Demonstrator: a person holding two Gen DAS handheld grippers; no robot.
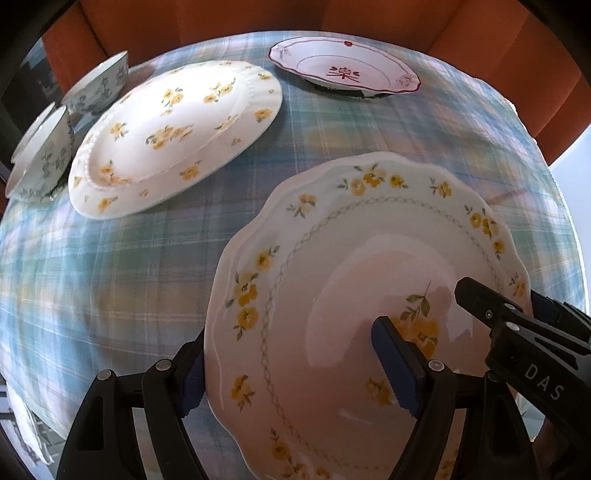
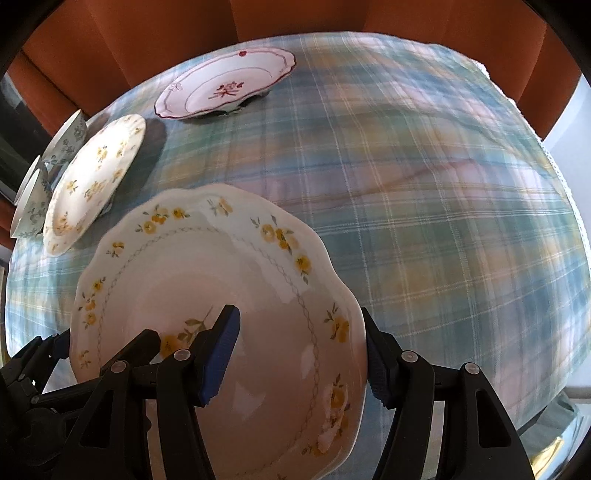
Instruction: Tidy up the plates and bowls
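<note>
A scalloped plate (image 1: 354, 295) with yellow flowers and a lattice ring sat between both claws, above the plaid-covered table (image 1: 110, 280). The left claw (image 1: 291, 365) straddled the plate's left rim — one blue pad (image 1: 397, 365) lay over the upper face near the centre flower, the other showed just outside and below the edge; whether the pads pressed the china or merely bracketed it could not be told. The right claw (image 2: 299, 354) straddled the opposite rim the same way, one blue pad over the plate's well and one at the outer edge, and its grip was equally unclear. Farther across the table lay a round plate (image 1: 177, 136) with scattered yellow flowers, and beside it, at the left edge, two bowls (image 1: 66, 129) with blue-grey floral print. At the far side rested a red-trimmed plate (image 1: 343, 66) — well apart from the others. An orange chair back (image 1: 258, 18) stood behind the table.
</note>
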